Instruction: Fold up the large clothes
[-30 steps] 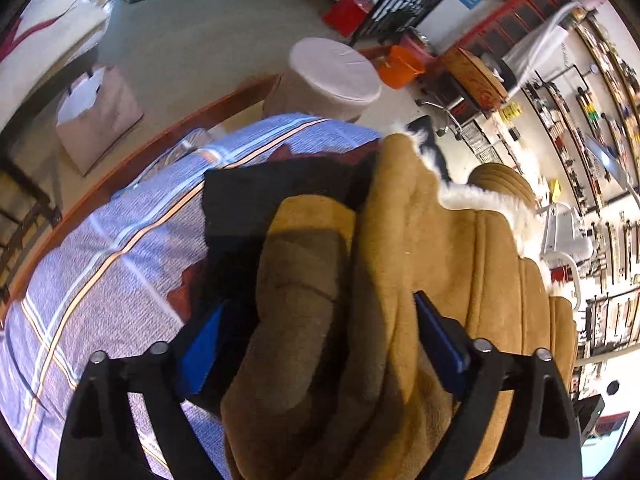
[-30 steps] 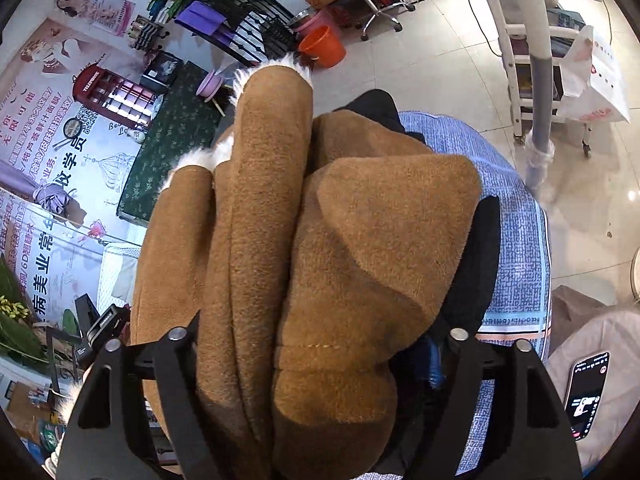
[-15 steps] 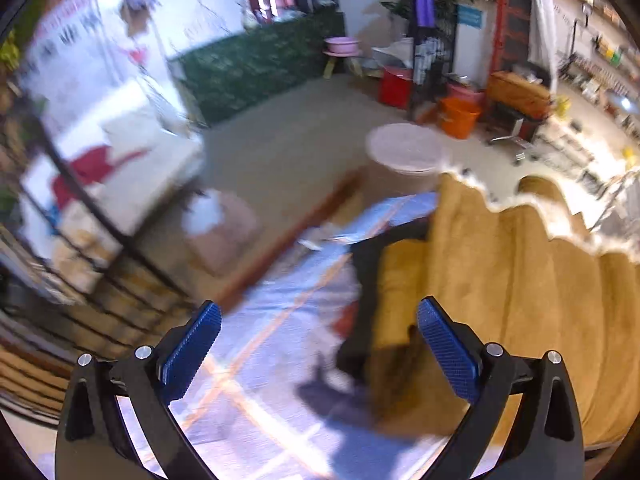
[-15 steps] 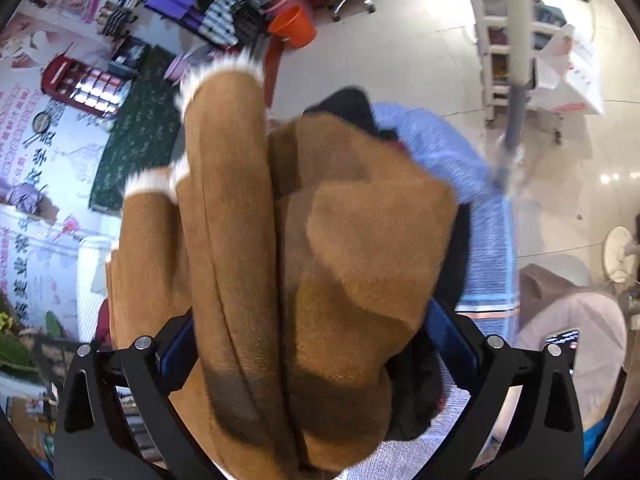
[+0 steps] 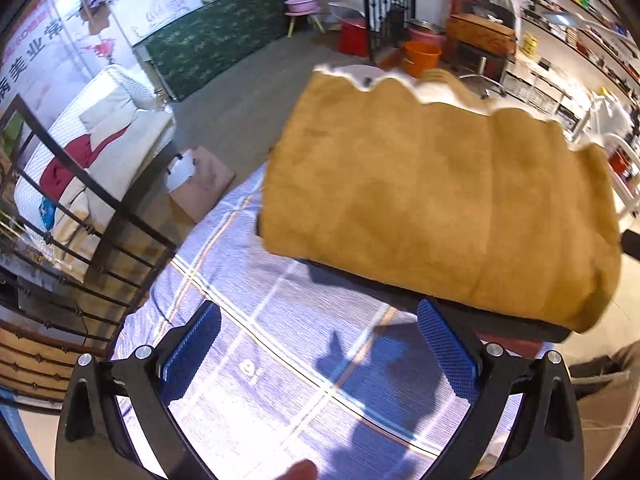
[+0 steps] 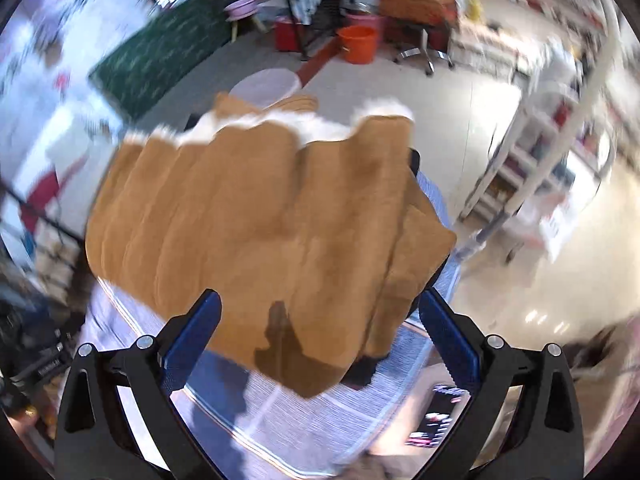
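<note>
A tan suede coat with white fleece trim [image 5: 436,204] lies folded in a thick block on the blue plaid cloth of the table [image 5: 280,352]. A black garment shows under its near edge. My left gripper [image 5: 320,352] is open and empty, pulled back from the coat, over the bare cloth. In the right wrist view the same coat [image 6: 256,232] fills the middle, blurred by motion. My right gripper [image 6: 320,336] is open with its jaws either side of the coat's near edge, not touching it.
A round white stool [image 6: 266,84] and an orange bucket [image 6: 356,42] stand on the floor beyond the table. A black metal railing [image 5: 68,216] and a brown paper bag [image 5: 200,180] are at the left. White shelving [image 6: 532,152] is at the right. A phone [image 6: 440,412] lies near the table's right edge.
Both grippers let go of the folded coat and pulled back from it. The left one swung left over the bare cloth. The coat now rests on the table.
</note>
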